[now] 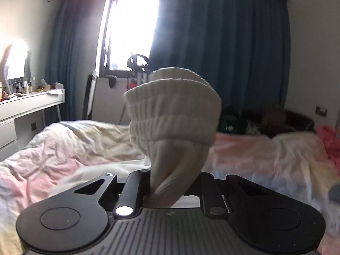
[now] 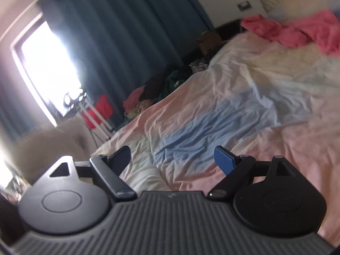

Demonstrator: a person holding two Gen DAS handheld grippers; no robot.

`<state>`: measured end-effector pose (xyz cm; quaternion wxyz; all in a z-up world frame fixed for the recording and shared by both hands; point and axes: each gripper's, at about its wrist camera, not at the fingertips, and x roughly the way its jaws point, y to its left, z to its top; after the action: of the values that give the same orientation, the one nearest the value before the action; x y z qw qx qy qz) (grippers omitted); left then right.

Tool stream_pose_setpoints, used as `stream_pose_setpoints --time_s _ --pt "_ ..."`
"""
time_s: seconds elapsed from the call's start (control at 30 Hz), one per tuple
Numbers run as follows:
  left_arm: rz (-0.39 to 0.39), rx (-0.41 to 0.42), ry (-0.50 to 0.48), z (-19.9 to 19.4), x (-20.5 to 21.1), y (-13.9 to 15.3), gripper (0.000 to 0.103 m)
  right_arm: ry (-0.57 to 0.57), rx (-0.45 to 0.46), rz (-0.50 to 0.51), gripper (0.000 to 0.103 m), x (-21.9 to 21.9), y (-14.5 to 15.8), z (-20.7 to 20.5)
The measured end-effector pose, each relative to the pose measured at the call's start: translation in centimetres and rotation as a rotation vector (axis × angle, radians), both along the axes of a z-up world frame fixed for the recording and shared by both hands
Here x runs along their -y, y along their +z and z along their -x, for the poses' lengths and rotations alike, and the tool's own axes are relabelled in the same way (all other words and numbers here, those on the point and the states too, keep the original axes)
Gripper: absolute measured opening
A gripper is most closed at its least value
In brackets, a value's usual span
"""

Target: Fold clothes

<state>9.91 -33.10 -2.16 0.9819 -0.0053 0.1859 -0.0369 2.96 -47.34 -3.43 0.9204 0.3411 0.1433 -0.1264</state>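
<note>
Here, going from the left of the left wrist view, a white dressing table (image 1: 31, 104) crowded with small bottles stands against the wall, with teal curtains (image 1: 223, 42) framing a bright window (image 1: 131, 25) behind it. In the middle, the left gripper (image 1: 167, 182) is clamped on a cream ribbed knit garment (image 1: 172, 114): its jaws stand nearly together, pinching a twisted bunch of the fabric, and the rest of the knit rises in rolled folds in front of the camera, lifted above the bed. Below and around it spreads the rumpled pastel duvet in pink, yellow and blue (image 1: 265, 157); at the far right edge lies a crumpled coral-pink cloth (image 1: 329, 140). In the tilted right wrist view, the same window sits at the left, a heap of dark and coloured clothes (image 2: 170, 85) lies beside the bed near the curtains, and the duvet fills the centre. The right gripper (image 2: 172, 159) hangs over it with its jaws spread wide and nothing between them, one blue pad (image 2: 224, 159) showing. The coral-pink cloth lies at the upper right on the duvet.
</note>
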Motion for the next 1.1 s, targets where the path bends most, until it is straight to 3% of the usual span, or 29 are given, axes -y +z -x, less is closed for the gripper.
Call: stream_pose_setpoints --time_s 0.07,0.17,0.3,0.4,0.47,0.53,0.73,0.87,0.93,1.1 --pt "-0.047 -0.075 -0.041 -0.5 2.4 -3.3 0.018 -0.004 0.000 -0.069 0.088 1.2 -0.7 0.2" --pt "-0.108 -0.109 -0.087 -0.6 3.5 -6.1 0.019 0.012 0.000 -0.150 0.088 2.2 -2.0 0.1" --pt "-0.166 -0.137 -0.174 -1.3 1.6 -6.3 0.029 0.066 -0.020 -0.212 0.089 2.1 -3.1 -1.2" --pt "-0.194 -0.172 -0.254 -0.5 -0.6 -6.4 0.049 0.119 -0.033 -0.241 0.089 1.5 -3.4 -2.1" --pt "-0.210 -0.171 -0.291 0.2 -3.1 -6.3 0.073 0.169 -0.034 -0.240 0.089 0.8 -3.3 -2.5" --pt "-0.218 -0.157 -0.334 1.6 -5.8 -5.6 0.083 0.210 -0.036 -0.234 0.089 0.2 -3.1 -2.7" --pt "-0.290 -0.140 -0.423 5.1 -11.6 -3.9 0.088 0.328 -0.093 -0.334 0.089 -1.2 -4.2 -4.0" --pt "-0.409 -0.095 -0.358 7.0 -15.3 -3.2 0.088 0.353 -0.143 -0.415 0.089 -2.2 -5.7 -4.5" --pt "-0.439 -0.052 -0.315 7.7 -17.1 -3.4 0.088 0.340 -0.162 -0.403 0.089 -2.7 -5.9 -4.6" --pt "-0.422 -0.071 -0.252 7.0 -19.8 -4.8 0.088 0.305 -0.218 -0.398 0.088 -3.6 -6.7 -5.4"
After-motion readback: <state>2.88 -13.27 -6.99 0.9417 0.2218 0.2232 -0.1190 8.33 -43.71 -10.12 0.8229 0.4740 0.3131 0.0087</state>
